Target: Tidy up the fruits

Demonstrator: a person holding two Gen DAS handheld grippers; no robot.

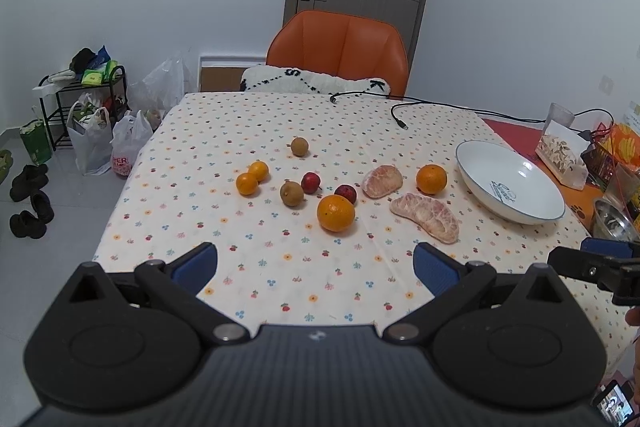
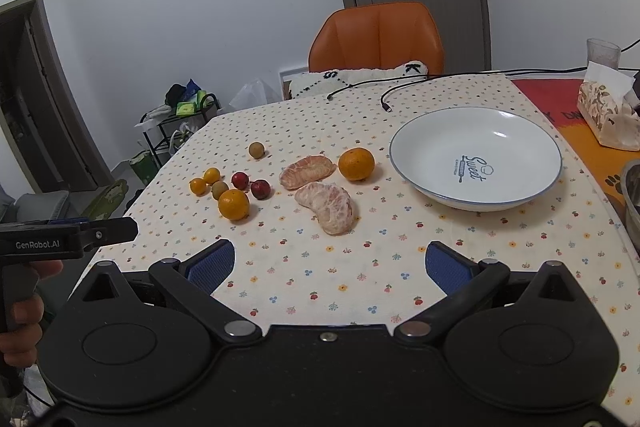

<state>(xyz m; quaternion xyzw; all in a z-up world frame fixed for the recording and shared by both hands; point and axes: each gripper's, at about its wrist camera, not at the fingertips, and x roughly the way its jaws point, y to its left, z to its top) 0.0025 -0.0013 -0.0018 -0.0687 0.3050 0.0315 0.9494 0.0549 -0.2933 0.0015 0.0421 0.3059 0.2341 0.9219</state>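
Note:
Fruit lies loose on the flowered tablecloth (image 1: 280,279). A big orange (image 1: 336,213) (image 2: 233,204) is nearest. A second orange (image 1: 431,179) (image 2: 356,164) lies by two peeled pomelo pieces (image 1: 426,217) (image 2: 328,207). Two small oranges (image 1: 252,178) (image 2: 205,181), two red fruits (image 1: 311,182) (image 2: 260,189) and two brown fruits (image 1: 291,193) (image 2: 256,150) lie left of them. An empty white bowl (image 1: 510,183) (image 2: 476,157) stands at the right. My left gripper (image 1: 316,267) and my right gripper (image 2: 330,265) are open and empty, above the table's near part, short of the fruit.
An orange chair (image 1: 338,47) with a cushion stands behind the table. Black cables (image 1: 404,107) lie at the far edge. A tissue box (image 2: 608,115), a glass (image 2: 602,55) and a metal bowl (image 1: 612,223) stand at the right. Bags and a rack (image 1: 80,107) are on the floor at the left.

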